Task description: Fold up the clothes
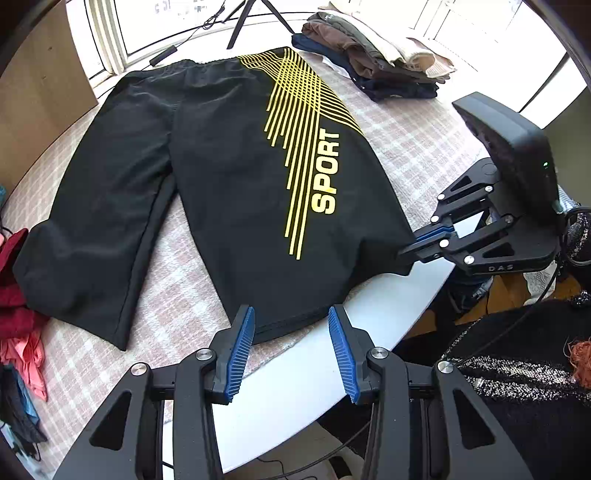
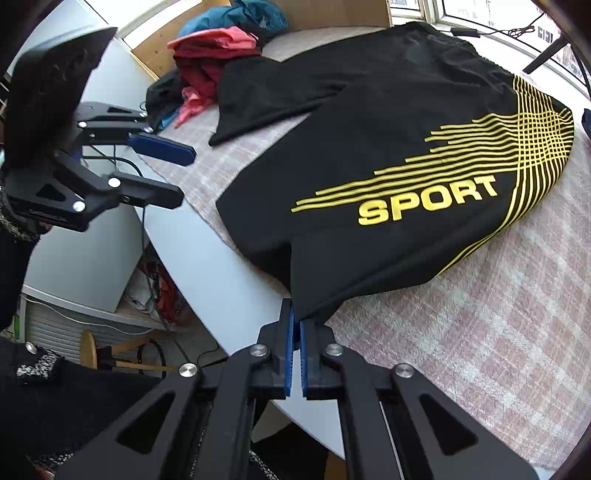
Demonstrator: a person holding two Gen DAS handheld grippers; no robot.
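Note:
Black shorts [image 1: 229,177] with yellow stripes and the word SPORT lie spread flat on a pink checked cloth [image 1: 424,147] on the white table [image 1: 310,391]. They also show in the right wrist view [image 2: 388,155]. My left gripper [image 1: 291,332] is open, its blue pads either side of the near hem of the right leg, just above the table edge. My right gripper [image 2: 296,332] is shut on the corner of that same hem; it shows from the side in the left wrist view [image 1: 424,245]. The left gripper appears open in the right wrist view [image 2: 181,177].
A stack of folded clothes [image 1: 380,59] sits at the far right of the table. A loose pile of red, pink and blue clothes [image 1: 18,314] lies at the left edge, also shown in the right wrist view [image 2: 218,48]. A tripod [image 1: 251,18] stands beyond the table.

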